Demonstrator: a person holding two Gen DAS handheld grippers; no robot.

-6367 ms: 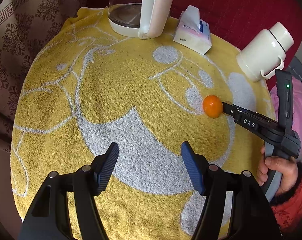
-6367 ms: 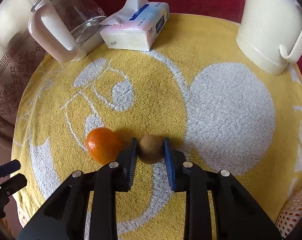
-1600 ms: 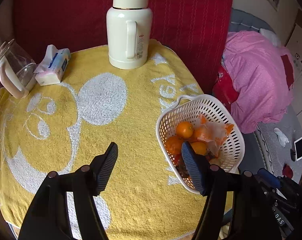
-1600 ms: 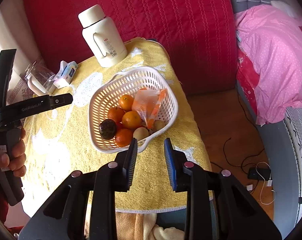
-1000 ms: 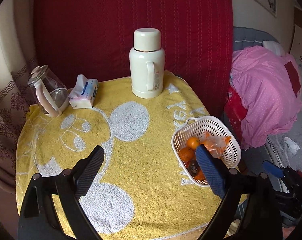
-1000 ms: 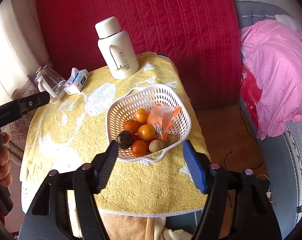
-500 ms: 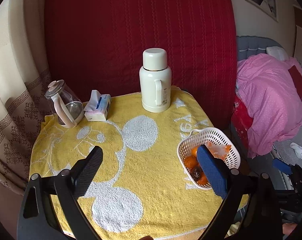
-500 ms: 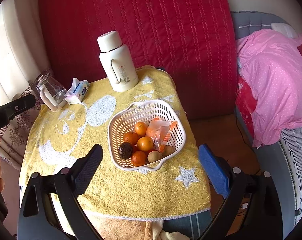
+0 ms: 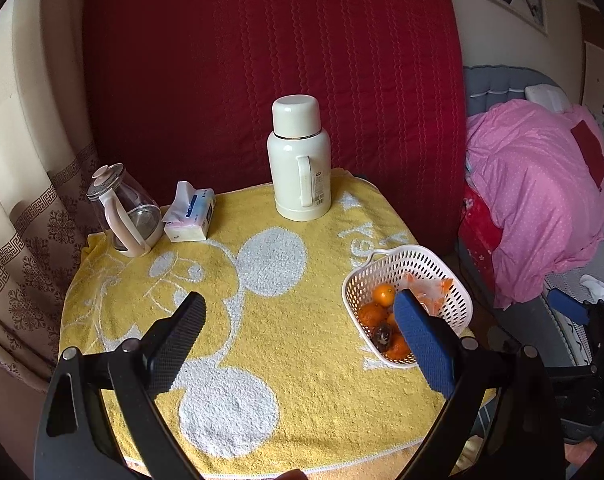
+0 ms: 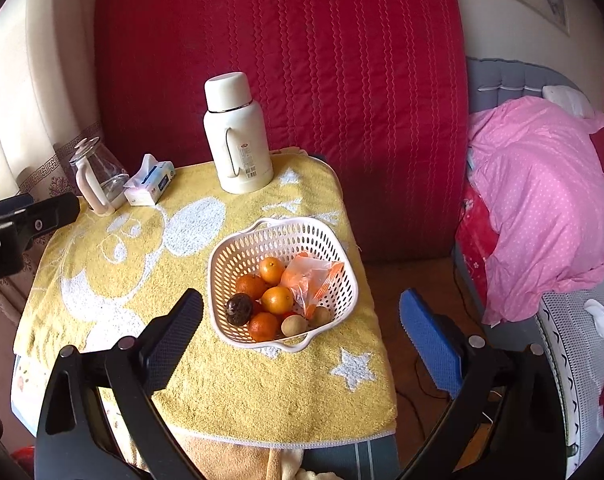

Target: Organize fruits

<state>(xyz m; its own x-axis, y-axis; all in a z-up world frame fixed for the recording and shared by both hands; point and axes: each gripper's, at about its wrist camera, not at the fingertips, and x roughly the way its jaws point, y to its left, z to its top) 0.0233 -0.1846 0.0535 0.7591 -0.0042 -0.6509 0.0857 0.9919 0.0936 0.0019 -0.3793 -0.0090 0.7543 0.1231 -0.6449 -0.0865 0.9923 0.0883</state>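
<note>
A white plastic basket [image 10: 238, 254] stands on the right part of the yellow towel-covered table [image 10: 114, 280]. It holds several oranges [image 10: 277, 300], a dark round fruit [image 10: 239, 309], two brownish fruits [image 10: 294, 326] and an orange plastic bag [image 10: 307, 276]. The basket also shows in the left wrist view [image 9: 411, 260]. My left gripper [image 9: 298, 320] is open and empty, held back above the table's near edge. My right gripper [image 10: 300, 314] is open and empty, held back above the basket's near side.
A cream thermos flask [image 9: 300, 160] stands at the table's back. A glass kettle [image 9: 122, 212] and a tissue pack [image 9: 190, 216] stand at the back left. A red padded panel [image 9: 262, 60] rises behind. A pink quilt [image 9: 541, 192] lies at the right.
Both grippers have pulled back and up from the table, so more of the room shows. The right gripper's jaws have opened wide. The fruits lie in the basket as before.
</note>
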